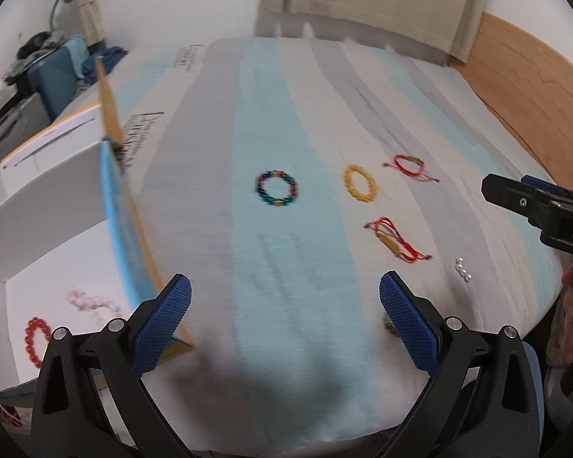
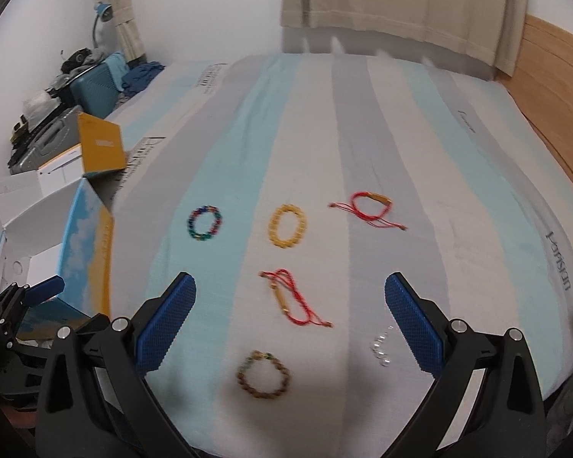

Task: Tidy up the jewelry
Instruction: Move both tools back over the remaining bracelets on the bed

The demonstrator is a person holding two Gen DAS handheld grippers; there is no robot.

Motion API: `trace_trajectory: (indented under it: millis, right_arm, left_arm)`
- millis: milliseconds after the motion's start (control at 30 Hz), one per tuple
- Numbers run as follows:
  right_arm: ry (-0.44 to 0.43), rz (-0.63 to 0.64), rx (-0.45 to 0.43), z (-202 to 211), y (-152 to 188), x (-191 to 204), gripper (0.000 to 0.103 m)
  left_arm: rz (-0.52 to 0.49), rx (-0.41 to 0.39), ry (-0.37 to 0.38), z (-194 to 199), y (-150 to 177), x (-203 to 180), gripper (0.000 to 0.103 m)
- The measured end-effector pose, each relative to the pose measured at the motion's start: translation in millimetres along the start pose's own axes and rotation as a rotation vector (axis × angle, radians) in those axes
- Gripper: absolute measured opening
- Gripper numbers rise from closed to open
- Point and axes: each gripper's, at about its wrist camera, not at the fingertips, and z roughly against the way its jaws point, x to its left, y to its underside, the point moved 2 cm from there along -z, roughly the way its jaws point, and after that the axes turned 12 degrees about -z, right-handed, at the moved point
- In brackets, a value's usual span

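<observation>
Both grippers, left gripper (image 1: 285, 297) and right gripper (image 2: 290, 297), spread empty; "Parisian"-like lettering (image 2: 560, 263) on striped sheet (image 2: 363, 122).

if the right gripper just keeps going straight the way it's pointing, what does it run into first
Probably the nearer red cord bracelet, lying on the striped bedspread midway ahead of the open right gripper. The brown bead bracelet sits closer but lower, likely beneath its path. Depth is uncertain.

"DA" on right gripper (image 1: 523, 198)

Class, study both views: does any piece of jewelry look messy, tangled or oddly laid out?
Yes: the nearer red cord bracelet lies twisted in crossing loops with loose ends, while the yellow bead bracelet forms a neat ring.
</observation>
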Motion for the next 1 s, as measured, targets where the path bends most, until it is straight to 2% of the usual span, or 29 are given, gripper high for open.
trace_trajectory:
  millis: [300, 667, 1000]
  right_arm:
    - [0.046, -0.048, 0.024, -11, 11, -46, 0.095]
    - [0.067, -0.042, 0.065, -33, 33, -79, 0.095]
    - [0.068, -0.051, 0.109, -55, 48, -98, 0.095]
  left_arm:
    - [-0.046, 0.016, 0.052, -25, -6, -38, 0.097]
    - [-0.089, 0.067, 0.099, -65, 7, -74, 0.097]
    - [-0.128, 0.081, 0.13, -88, 16, -96, 0.097]
